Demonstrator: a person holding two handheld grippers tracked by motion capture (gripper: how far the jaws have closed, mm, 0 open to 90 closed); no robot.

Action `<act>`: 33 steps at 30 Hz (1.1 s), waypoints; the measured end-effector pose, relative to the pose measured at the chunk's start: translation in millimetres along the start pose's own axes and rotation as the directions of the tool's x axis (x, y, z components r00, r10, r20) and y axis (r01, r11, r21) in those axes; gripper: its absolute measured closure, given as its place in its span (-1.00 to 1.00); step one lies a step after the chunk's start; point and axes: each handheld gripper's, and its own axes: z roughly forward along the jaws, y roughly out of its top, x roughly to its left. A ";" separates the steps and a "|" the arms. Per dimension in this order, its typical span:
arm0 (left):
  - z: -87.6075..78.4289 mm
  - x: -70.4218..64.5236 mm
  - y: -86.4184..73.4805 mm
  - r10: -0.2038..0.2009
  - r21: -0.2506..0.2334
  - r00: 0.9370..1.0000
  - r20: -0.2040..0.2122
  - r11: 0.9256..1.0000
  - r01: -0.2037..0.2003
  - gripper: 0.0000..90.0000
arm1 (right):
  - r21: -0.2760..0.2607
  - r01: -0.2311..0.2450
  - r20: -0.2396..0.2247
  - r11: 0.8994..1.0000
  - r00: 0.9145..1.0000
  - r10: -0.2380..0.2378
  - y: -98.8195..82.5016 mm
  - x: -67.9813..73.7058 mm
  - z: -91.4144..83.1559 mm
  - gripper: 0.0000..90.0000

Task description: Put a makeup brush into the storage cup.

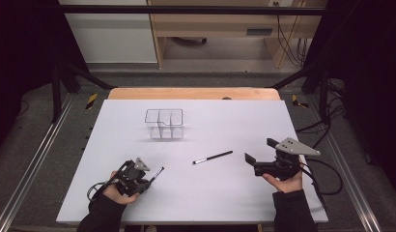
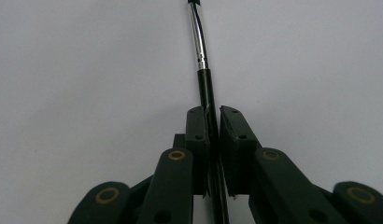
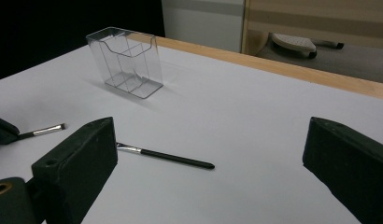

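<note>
The white desk (image 1: 225,198) lies under me, its wooden far edge meeting a grey floor. My left claw (image 2: 214,122) sits at the near left, its jaws pressed onto the black handle of a thin black makeup brush with a silver ferrule (image 2: 199,46), which points away to the far right. My right claw (image 3: 208,154) rests at the near right, jaws spread wide with nothing between them. A second thin black brush (image 1: 213,157) lies between my claws. A clear plastic divided holder (image 1: 164,123) stands farther off, left of centre.
</note>
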 end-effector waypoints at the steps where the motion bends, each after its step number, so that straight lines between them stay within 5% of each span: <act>1: 0.0 0.0 0.0 0.000 0.000 1.000 0.000 1.000 0.000 0.81 | 0.000 0.000 0.000 1.000 1.000 0.000 0.0 0.0 0.0 -0.92; 15: 0.0 0.2 -0.2 0.040 -0.004 0.999 0.004 0.999 -0.040 0.83 | 0.001 0.002 -0.001 1.000 1.000 -0.002 -0.2 0.1 0.5 -0.92; 25: -9.5 3.6 3.4 0.036 -0.034 0.999 0.001 0.999 -0.036 0.46 | 0.001 0.001 -0.004 1.000 1.000 -0.001 -0.1 0.0 0.7 -0.92; 33: -10.3 3.2 17.4 0.071 0.025 0.997 0.000 0.997 -0.071 0.34 | 0.004 -0.003 -0.005 1.000 1.000 0.003 0.2 -0.1 1.2 -0.92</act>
